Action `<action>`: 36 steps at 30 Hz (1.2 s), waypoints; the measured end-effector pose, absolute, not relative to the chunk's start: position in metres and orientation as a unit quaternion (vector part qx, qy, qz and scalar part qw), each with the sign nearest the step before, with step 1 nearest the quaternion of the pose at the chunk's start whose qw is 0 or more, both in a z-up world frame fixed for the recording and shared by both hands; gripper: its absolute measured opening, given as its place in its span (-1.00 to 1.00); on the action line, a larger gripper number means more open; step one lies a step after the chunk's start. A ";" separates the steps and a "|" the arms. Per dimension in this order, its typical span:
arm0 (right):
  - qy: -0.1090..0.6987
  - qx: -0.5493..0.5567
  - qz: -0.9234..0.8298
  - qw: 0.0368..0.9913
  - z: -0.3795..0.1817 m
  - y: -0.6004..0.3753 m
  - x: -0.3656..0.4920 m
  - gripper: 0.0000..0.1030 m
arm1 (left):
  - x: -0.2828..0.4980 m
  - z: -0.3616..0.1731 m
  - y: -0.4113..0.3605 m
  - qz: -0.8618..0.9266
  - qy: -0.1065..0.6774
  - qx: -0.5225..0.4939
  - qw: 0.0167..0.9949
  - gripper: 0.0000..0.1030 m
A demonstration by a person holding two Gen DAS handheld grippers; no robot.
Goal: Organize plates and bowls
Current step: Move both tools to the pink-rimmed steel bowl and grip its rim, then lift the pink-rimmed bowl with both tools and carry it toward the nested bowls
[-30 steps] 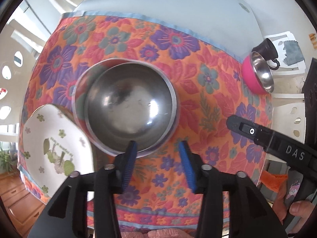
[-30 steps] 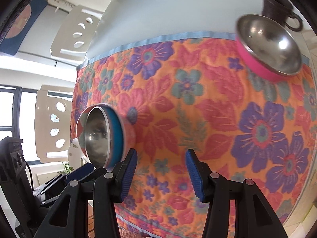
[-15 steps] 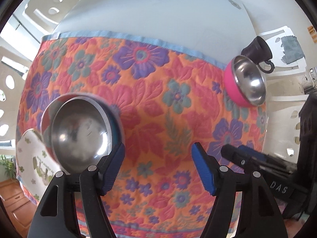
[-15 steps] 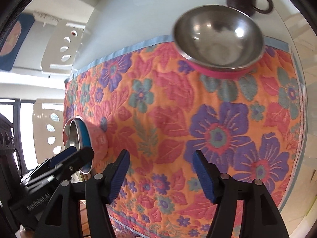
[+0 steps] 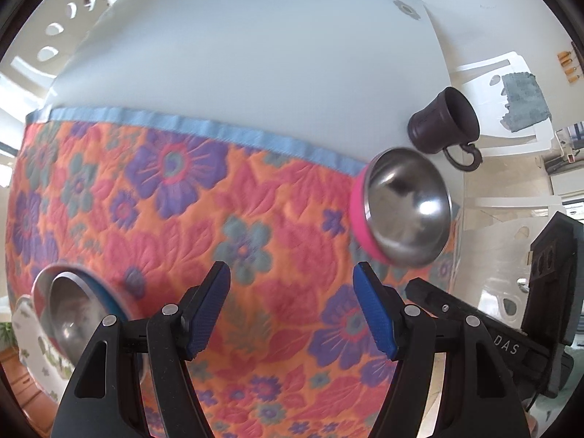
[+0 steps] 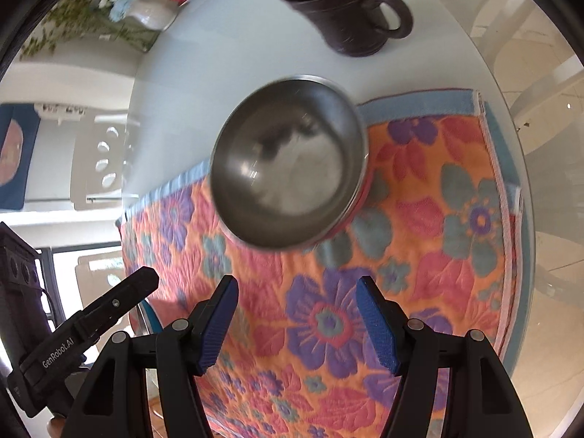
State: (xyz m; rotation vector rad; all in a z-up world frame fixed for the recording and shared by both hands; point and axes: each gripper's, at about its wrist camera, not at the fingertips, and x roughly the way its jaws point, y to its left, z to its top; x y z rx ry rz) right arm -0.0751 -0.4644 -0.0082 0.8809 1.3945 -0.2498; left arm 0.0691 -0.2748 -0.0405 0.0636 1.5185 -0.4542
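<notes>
A steel bowl with a pink outside point(image 5: 405, 208) point(image 6: 288, 164) sits at the far right corner of the floral mat point(image 5: 182, 200), partly over its blue hem. My right gripper point(image 6: 297, 321) hangs open just short of this bowl, with nothing between its blue pads. My left gripper point(image 5: 292, 306) is open over bare mat, empty, and the pink bowl lies up and to its right. A second steel bowl with a blue outside point(image 5: 69, 314) rests on a white plate with green print point(image 5: 25, 350) at the lower left; only its blue edge point(image 6: 149, 317) shows in the right wrist view.
A dark mug point(image 5: 443, 126) point(image 6: 346, 7) stands on the white table point(image 5: 237, 54) just behind the pink bowl. A white vase of flowers point(image 6: 146, 14) is at the far back. White chairs ring the table. Each gripper's black body point(image 5: 474, 325) point(image 6: 91, 321) shows beside the other.
Both grippers have travelled right across the mat, away from the blue bowl and toward the pink one. Their jaws stand wider than a second ago. The bowls have not moved.
</notes>
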 end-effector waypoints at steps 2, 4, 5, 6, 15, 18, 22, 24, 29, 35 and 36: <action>0.618 0.398 -0.116 0.669 -0.015 -0.473 -0.071 0.26 | 0.075 -0.046 -0.287 -0.209 0.684 0.025 0.698 0.32; 0.614 0.406 -0.121 0.665 -0.022 -0.480 -0.068 0.26 | 0.081 -0.053 -0.298 -0.214 0.687 0.022 0.694 0.32; 0.611 0.411 -0.125 0.665 -0.024 -0.483 -0.067 0.26 | 0.082 -0.056 -0.303 -0.216 0.688 0.022 0.693 0.32; 0.607 0.415 -0.130 0.665 -0.027 -0.487 -0.066 0.26 | 0.084 -0.061 -0.309 -0.217 0.689 0.024 0.691 0.32; 0.576 0.461 -0.168 0.653 -0.061 -0.519 -0.071 0.26 | 0.091 -0.094 -0.332 -0.223 0.699 0.014 0.679 0.32; 0.564 0.458 -0.172 0.665 -0.062 -0.523 -0.069 0.26 | 0.090 -0.101 -0.344 -0.235 0.695 0.027 0.680 0.29; 0.572 0.412 -0.185 0.685 -0.060 -0.522 -0.059 0.26 | 0.088 -0.106 -0.354 -0.235 0.684 0.039 0.690 0.09; 0.576 0.402 -0.187 0.687 -0.064 -0.520 -0.055 0.25 | 0.088 -0.109 -0.359 -0.245 0.681 0.039 0.689 -0.25; 0.597 0.357 -0.196 0.691 -0.067 -0.518 -0.048 -0.02 | 0.086 -0.118 -0.369 -0.266 0.686 0.034 0.676 -0.75; 0.604 0.351 -0.188 0.690 -0.072 -0.507 -0.040 -0.58 | 0.079 -0.115 -0.374 -0.274 0.678 0.033 0.681 -0.78; 0.604 0.350 -0.190 0.690 -0.072 -0.507 -0.040 -0.58 | 0.079 -0.114 -0.374 -0.272 0.679 0.032 0.681 -0.78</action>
